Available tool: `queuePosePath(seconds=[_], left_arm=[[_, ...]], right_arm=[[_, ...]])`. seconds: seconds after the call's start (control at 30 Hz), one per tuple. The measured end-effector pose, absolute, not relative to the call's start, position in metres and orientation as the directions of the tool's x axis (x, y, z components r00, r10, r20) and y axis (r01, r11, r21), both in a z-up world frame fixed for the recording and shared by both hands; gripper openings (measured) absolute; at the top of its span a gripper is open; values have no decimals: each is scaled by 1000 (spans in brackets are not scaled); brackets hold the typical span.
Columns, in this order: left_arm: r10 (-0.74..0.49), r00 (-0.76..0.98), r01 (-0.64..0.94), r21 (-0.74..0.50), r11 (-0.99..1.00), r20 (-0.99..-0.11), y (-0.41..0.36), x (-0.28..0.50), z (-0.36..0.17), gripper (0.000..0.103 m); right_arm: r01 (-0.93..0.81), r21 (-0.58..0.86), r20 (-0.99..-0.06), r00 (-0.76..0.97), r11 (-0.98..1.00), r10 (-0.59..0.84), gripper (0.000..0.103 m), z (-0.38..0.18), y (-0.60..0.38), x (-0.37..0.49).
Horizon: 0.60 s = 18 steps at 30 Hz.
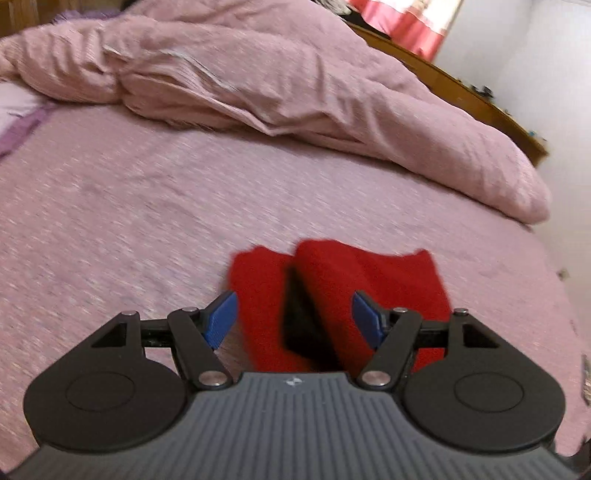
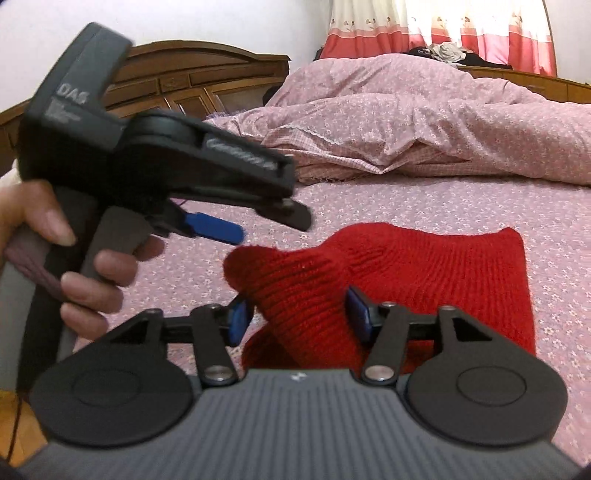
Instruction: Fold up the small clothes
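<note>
I see the red knit (image 2: 406, 280) lying on the pink bedspread (image 2: 480, 206), partly folded, with a raised fold bulging up at its near left side. In the left wrist view the same knit (image 1: 332, 295) shows a dark gap between two layers right ahead of the camera.

My left gripper (image 1: 293, 317) has its blue pads wide apart, with nothing pressed between them; the knit lies beyond and below the pads. In the right wrist view that gripper (image 2: 236, 230) hangs in the air above and to the left of the knit, clear of the cloth, held by a hand (image 2: 85, 266) around its grip.

My right gripper (image 2: 299, 317) stands partly open, about half its span. The raised fold of the knit sits between its pads; the right pad (image 2: 360, 314) lies against or just beside the cloth, and the left pad (image 2: 238, 319) is at the fold's edge. I see no squeeze on the fabric.

A rumpled pink duvet (image 1: 295, 92) is heaped across the far side of the bed, before a wooden headboard (image 2: 184, 81) and a red-and-white curtain (image 2: 443, 33).
</note>
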<state>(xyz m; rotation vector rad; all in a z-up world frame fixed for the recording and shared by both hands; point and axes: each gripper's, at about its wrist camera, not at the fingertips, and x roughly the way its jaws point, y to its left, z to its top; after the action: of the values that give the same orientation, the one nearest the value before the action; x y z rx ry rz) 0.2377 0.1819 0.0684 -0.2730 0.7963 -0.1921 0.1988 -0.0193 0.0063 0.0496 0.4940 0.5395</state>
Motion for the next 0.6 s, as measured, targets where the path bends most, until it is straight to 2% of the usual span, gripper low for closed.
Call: queuePosePath(seconds=[0.13,0.27,0.5,0.53,0.57,0.6], left_arm=[[-266,643,72,-289,955,-718,165,238,63,73],[-268,643,86,-280,956,-718,159,226,63,73],[-271,627,111,-260,959,-731,144,211,54,73],[-264,629,100,-261,960,-731,144,211,50,70],[-269,637,89,-278,956,-723,146,211,47,54],[-283,642,84,-301,950,-713,148,210,45,43]], right_arm=[[-490,213,-438,726,845,531,61,14,-34,188],[-472,264,-440,717,841,541,61,24,-62,182],[-328,414,-408,767,849,495,62,30,-127,196],[-296,435,-412,774,850,481,63,28,-134,200],[-267,467,-412,778,843,475,64,26,-143,205],[-243,496,-416,777,834,473,64,22,-150,208]])
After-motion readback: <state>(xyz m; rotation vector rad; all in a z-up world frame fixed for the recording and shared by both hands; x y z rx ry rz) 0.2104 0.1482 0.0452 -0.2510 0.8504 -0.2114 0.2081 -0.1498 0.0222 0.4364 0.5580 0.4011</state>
